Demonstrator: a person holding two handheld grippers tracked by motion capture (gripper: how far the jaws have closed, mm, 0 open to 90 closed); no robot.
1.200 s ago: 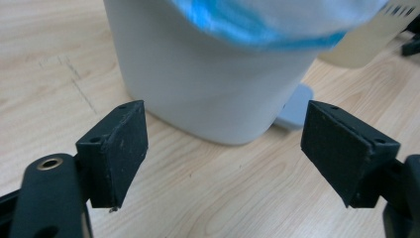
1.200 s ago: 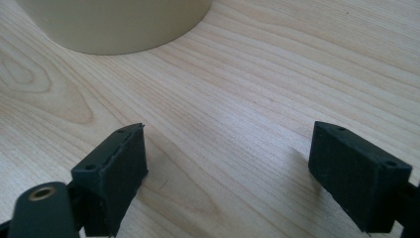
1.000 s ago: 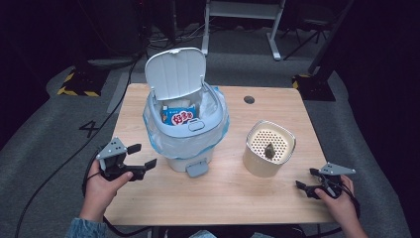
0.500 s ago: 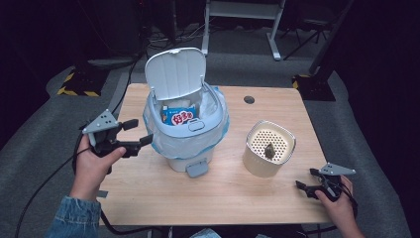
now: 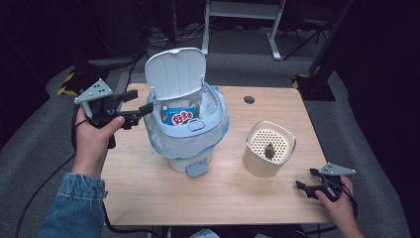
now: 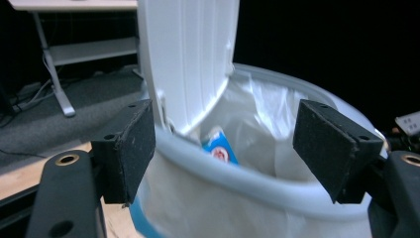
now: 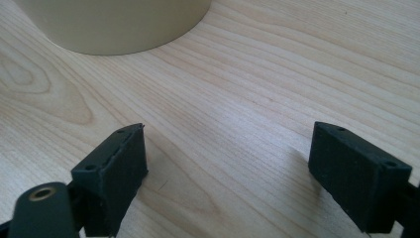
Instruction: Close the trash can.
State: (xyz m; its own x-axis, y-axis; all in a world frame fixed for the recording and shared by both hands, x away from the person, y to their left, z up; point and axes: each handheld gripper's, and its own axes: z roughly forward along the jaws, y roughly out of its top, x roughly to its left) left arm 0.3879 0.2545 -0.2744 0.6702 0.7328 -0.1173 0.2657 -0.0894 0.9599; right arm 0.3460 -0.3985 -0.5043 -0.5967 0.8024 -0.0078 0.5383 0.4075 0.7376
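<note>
The left gripper (image 5: 133, 109) is unclenched and empty, its jaws having just narrowed slightly. It is raised level with the bin (image 5: 190, 141) rim beside the upright lid (image 5: 175, 73), likely to push that lid shut. The right gripper (image 5: 309, 188) rests spread on the table (image 5: 148, 188) near the beige cup (image 5: 268, 154), out of the way.

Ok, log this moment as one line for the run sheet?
left hand-held gripper: open, raised beside bin, jaws just closing a little, nothing between | right hand-held gripper: open, low over table | bin lid: up
</note>
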